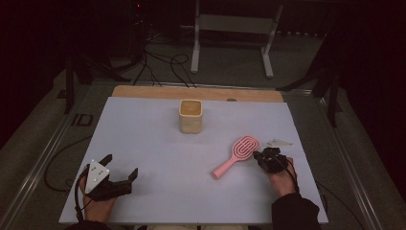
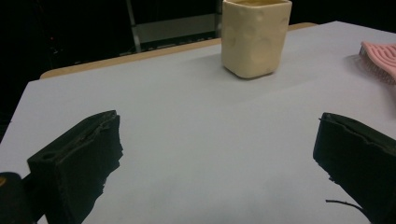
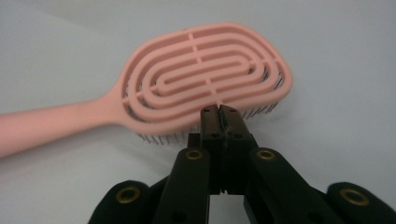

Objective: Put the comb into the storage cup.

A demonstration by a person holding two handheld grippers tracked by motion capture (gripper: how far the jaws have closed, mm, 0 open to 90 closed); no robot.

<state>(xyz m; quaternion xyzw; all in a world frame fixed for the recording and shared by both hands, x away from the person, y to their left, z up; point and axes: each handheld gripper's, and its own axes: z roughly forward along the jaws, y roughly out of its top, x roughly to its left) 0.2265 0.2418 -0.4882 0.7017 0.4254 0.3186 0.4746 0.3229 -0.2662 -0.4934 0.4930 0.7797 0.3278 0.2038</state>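
Observation:
A pink hairbrush (image 1: 238, 154) lies bristles down on the pale table cover, right of centre, with its handle pointing toward the front left. My right gripper (image 1: 257, 155) is shut, nothing between its jaws. In the right gripper view its tips (image 3: 219, 110) sit right at the near edge of the hairbrush head (image 3: 201, 77); whether they touch it I cannot tell. A cream cup (image 1: 191, 116) stands upright at the back middle. My left gripper (image 1: 120, 164) rests open at the front left, far from both. In its own view the left gripper (image 2: 219, 140) faces the cup (image 2: 254, 35), with the hairbrush (image 2: 380, 58) at the right edge.
The pale cover (image 1: 158, 158) spans most of the table, with a wooden strip (image 1: 143, 92) showing along the back edge. A metal stand (image 1: 232, 28) and cables (image 1: 163, 64) sit on the floor beyond the table.

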